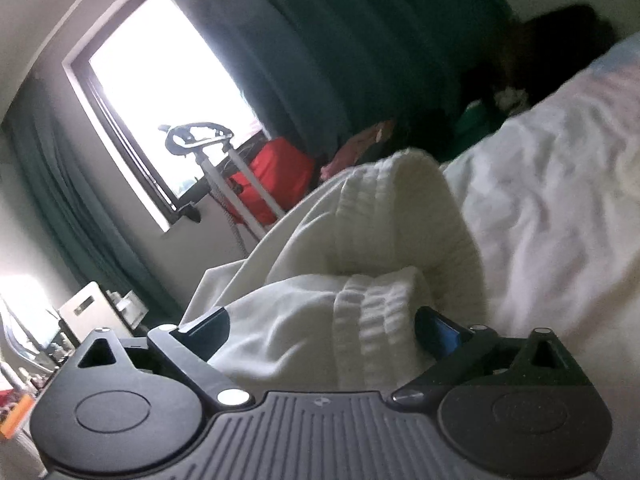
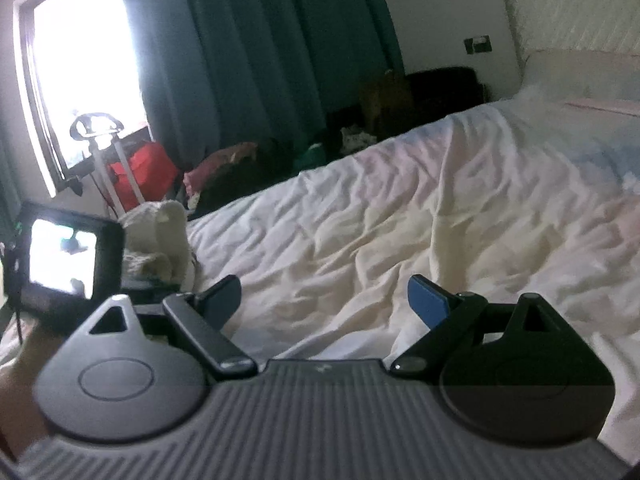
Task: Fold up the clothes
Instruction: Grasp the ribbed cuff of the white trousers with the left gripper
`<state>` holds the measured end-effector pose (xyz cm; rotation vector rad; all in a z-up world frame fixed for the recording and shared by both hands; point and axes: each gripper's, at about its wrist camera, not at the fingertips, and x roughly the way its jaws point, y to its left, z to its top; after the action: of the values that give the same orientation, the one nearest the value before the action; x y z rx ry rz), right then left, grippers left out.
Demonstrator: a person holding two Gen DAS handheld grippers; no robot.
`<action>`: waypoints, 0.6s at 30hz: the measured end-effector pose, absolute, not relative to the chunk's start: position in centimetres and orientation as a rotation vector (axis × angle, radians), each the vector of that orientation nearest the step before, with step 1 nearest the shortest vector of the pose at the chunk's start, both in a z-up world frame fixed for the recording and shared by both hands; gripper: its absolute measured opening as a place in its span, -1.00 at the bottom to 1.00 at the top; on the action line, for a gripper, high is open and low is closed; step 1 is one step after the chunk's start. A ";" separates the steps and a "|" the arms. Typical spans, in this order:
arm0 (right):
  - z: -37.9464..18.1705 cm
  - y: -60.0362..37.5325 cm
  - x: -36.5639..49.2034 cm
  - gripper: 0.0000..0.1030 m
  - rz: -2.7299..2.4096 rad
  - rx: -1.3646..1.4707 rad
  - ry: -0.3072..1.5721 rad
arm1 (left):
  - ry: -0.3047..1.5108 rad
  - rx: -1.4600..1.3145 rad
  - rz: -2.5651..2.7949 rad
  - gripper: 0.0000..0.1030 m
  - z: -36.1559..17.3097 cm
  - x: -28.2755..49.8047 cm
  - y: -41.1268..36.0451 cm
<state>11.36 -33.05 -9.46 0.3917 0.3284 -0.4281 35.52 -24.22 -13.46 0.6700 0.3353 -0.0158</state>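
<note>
Left wrist: left gripper (image 1: 322,326) spread wide around bunched cream knit garment (image 1: 360,264) on the bed sheet (image 1: 552,208), not clamped. Could pinch sheet with the ribbed hem, or only one layer. Right wrist: right gripper (image 2: 324,300) likewise agape, empty over bare sheet; garment lying well left, beside the other tool's screen (image 2: 64,256). Beyond: curtain (image 2: 240,60), red bag (image 2: 148,172).

A cream-white garment (image 1: 360,280) with ribbed knit bands lies between the black, blue-padded left gripper (image 1: 320,328) jaws. Beyond them: white rumpled bedsheet (image 2: 400,208), teal curtains (image 2: 248,52), a red bag (image 1: 276,172).
</note>
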 end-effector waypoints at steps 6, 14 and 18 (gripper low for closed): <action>-10.8 -32.9 12.8 0.78 -0.415 0.383 0.348 | 0.302 0.548 0.028 -0.47 -11.1 36.2 -22.5; -9.9 -31.8 12.3 0.78 -0.393 0.331 0.295 | 0.212 0.456 -0.016 -0.64 -3.6 29.4 -16.0; -8.9 -30.7 11.4 0.78 -0.358 0.281 0.268 | 0.165 0.411 -0.022 -0.64 0.6 24.3 -12.2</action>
<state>11.45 -30.70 -8.91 0.2813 0.2682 -0.3582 24.34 -12.22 0.56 0.4108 0.1648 -0.0223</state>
